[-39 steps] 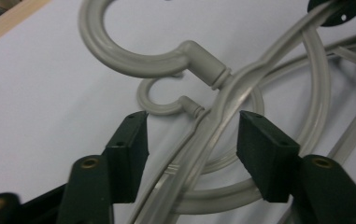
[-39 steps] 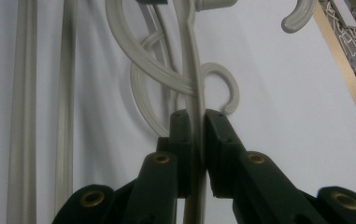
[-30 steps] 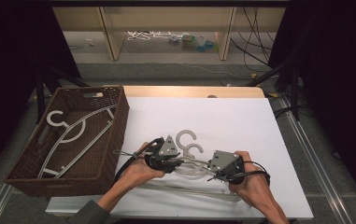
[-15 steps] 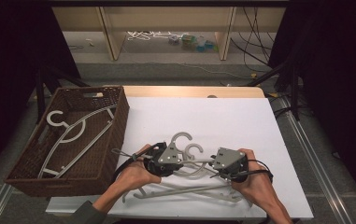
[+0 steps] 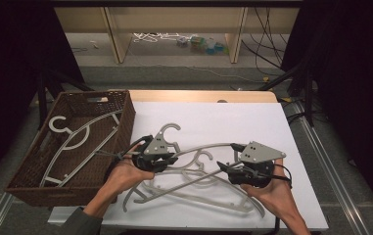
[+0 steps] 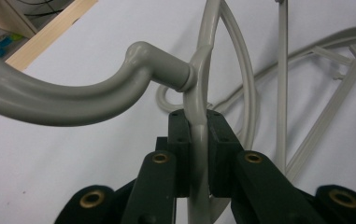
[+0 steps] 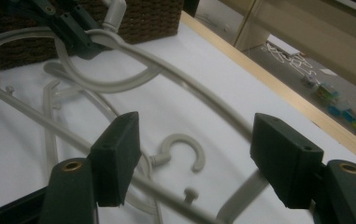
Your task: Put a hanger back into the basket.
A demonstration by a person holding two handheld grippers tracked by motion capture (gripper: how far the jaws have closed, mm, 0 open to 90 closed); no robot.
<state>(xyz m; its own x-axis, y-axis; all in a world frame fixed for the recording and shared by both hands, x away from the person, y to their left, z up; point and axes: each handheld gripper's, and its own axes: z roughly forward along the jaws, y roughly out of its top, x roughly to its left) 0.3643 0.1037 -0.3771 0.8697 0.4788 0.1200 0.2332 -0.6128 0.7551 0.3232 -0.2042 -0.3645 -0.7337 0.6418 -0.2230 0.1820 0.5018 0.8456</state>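
Observation:
A grey plastic hanger (image 5: pixel 208 147) hangs a little above the white table, its hook (image 5: pixel 168 130) pointing away from me. My left gripper (image 5: pixel 172 159) is shut on its top just below the hook's neck; in the left gripper view the pads (image 6: pixel 218 140) press on the hanger's bar (image 6: pixel 197 88). My right gripper (image 5: pixel 224 169) holds nothing: its jaws have just been opening and stand wide in the right gripper view (image 7: pixel 194 149). The hanger's arm (image 7: pixel 199 95) runs between them without touching the pads. Other grey hangers (image 5: pixel 194 188) lie tangled underneath.
A brown wicker basket (image 5: pixel 126 113) stands at the table's left edge with grey hangers (image 5: pixel 79 137) inside. The white table top (image 5: pixel 233 117) reaches far ahead and to the right. A wooden strip (image 5: pixel 198 96) borders its far edge.
The right gripper's jaws have spread and let go of the hanger's arm. Both hands have risen a little, and the left gripper has lifted the hanger's hook end up off the pile.

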